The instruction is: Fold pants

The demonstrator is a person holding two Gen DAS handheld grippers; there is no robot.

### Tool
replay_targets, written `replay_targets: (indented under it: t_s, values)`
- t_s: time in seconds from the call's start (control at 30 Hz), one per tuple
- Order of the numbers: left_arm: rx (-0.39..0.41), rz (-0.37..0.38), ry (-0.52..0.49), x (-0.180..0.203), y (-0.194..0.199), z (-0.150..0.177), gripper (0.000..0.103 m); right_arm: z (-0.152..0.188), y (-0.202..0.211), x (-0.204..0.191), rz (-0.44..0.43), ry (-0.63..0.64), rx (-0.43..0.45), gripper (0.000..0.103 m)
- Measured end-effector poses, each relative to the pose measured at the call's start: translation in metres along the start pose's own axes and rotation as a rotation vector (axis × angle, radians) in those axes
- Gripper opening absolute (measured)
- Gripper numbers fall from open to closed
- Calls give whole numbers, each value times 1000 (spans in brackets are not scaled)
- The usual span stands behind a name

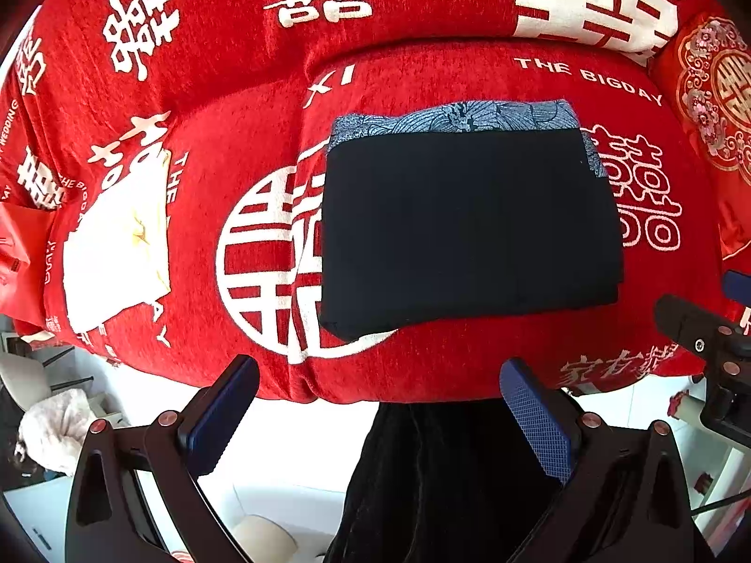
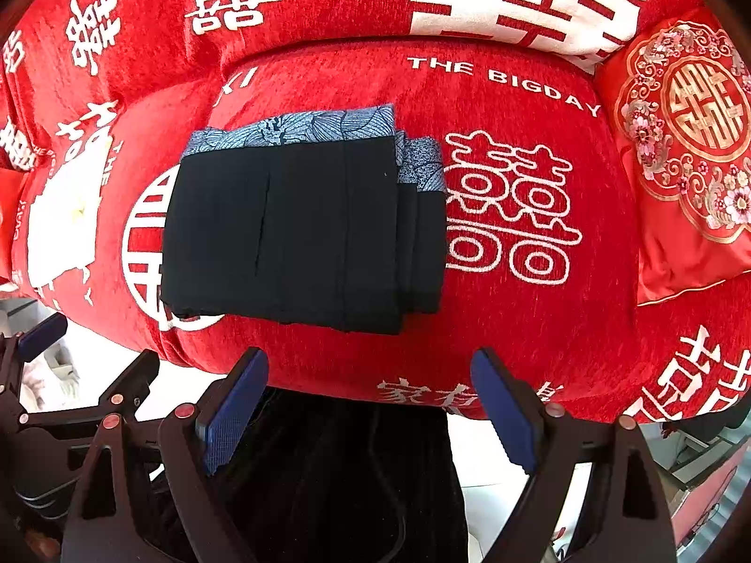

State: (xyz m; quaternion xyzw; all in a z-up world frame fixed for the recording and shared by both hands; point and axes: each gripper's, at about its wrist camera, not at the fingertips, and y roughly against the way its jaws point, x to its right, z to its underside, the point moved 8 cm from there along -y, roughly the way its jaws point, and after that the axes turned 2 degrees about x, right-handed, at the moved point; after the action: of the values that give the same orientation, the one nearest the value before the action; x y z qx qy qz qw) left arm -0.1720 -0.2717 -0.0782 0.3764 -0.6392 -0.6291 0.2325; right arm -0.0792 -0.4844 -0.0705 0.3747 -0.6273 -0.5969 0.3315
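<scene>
The black pants (image 1: 469,230) lie folded into a flat rectangle on the red sofa seat (image 1: 422,370), on top of a folded blue-grey patterned cloth (image 1: 460,117). Both also show in the right wrist view: the pants (image 2: 300,230) and the patterned cloth (image 2: 305,129). My left gripper (image 1: 380,417) is open and empty, held off the seat's front edge, below the pants. My right gripper (image 2: 371,403) is open and empty, also off the front edge. Each gripper shows at the edge of the other's view.
The red sofa cover carries white characters. A red embroidered cushion (image 2: 690,150) sits at the right end of the seat. A white cloth (image 1: 117,253) lies on the seat at the left. Dark fabric (image 2: 338,478) hangs below the seat front. Pale floor with clutter lies below.
</scene>
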Motion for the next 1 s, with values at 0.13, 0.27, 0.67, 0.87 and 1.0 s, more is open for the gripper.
replay_targets:
  t_s: [0.13, 0.27, 0.67, 0.87, 1.0]
  values:
    - [-3, 0, 8, -2, -1, 1, 103, -1, 0, 0, -3, 1, 0, 90]
    - [-5, -2, 15, -3, -1, 3, 103, 0, 0, -2, -4, 4, 0, 90]
    - [-6, -2, 15, -3, -1, 4, 103, 3, -3, -3, -6, -3, -7, 90]
    - [-6, -1, 17, -4, -1, 5, 103, 4, -3, -3, -5, -5, -7, 90]
    - [-5, -2, 16, -5, -1, 5, 103, 4, -3, -4, -5, -3, -7, 90]
